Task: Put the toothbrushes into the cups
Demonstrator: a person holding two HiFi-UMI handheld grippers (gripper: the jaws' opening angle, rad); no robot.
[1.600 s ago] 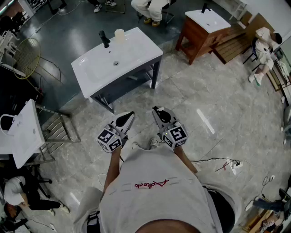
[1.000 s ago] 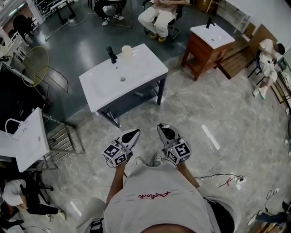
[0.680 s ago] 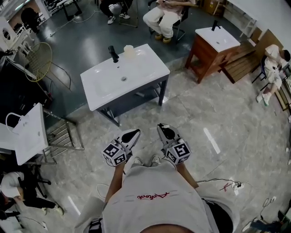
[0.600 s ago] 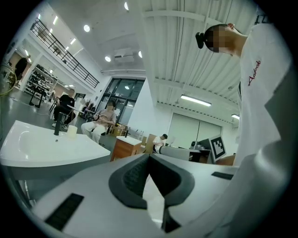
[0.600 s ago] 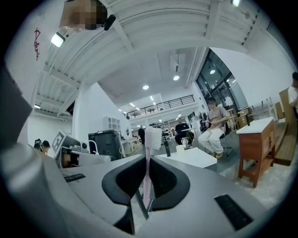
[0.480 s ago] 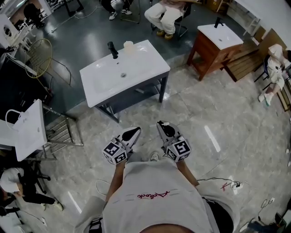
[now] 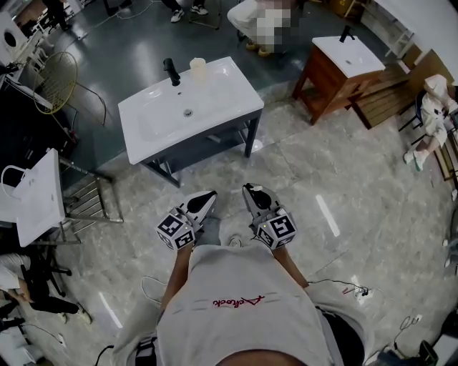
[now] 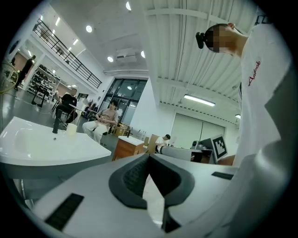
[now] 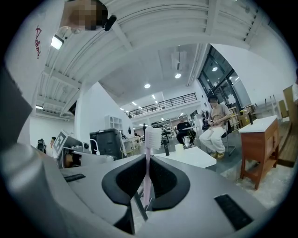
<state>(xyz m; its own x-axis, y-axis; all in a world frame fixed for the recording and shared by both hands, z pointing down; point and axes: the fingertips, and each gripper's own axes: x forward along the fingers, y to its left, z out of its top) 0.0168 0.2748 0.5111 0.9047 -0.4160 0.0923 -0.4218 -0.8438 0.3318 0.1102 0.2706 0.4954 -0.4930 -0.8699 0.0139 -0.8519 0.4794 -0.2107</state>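
Note:
A white sink basin [image 7: 215, 100] on a dark frame stands a few steps ahead of me, with a black faucet [image 7: 170, 70] and a pale cup [image 7: 197, 68] at its far edge. My left gripper [image 7: 206, 196] and my right gripper [image 7: 250, 191] are held side by side in front of my body, both pointing level at the sink. In the right gripper view the gripper [image 9: 148, 167] is shut on a pink-white toothbrush [image 9: 152, 137] that stands upright, with the cup [image 9: 179, 148] far beyond. In the left gripper view the gripper [image 8: 149, 160] has its pads meeting with nothing between them, and the cup [image 8: 71, 129] sits far off.
A wooden vanity with a white top [image 7: 342, 61] stands at the back right. A white panel on a metal rack [image 7: 39, 196] is at the left. A person sits behind the sink [image 7: 257, 18]. A cable and power strip [image 7: 351, 289] lie on the marble floor at my right.
The head view has swayed. Both grippers have drifted slightly forward together and stay side by side short of the sink. Their jaws look the same.

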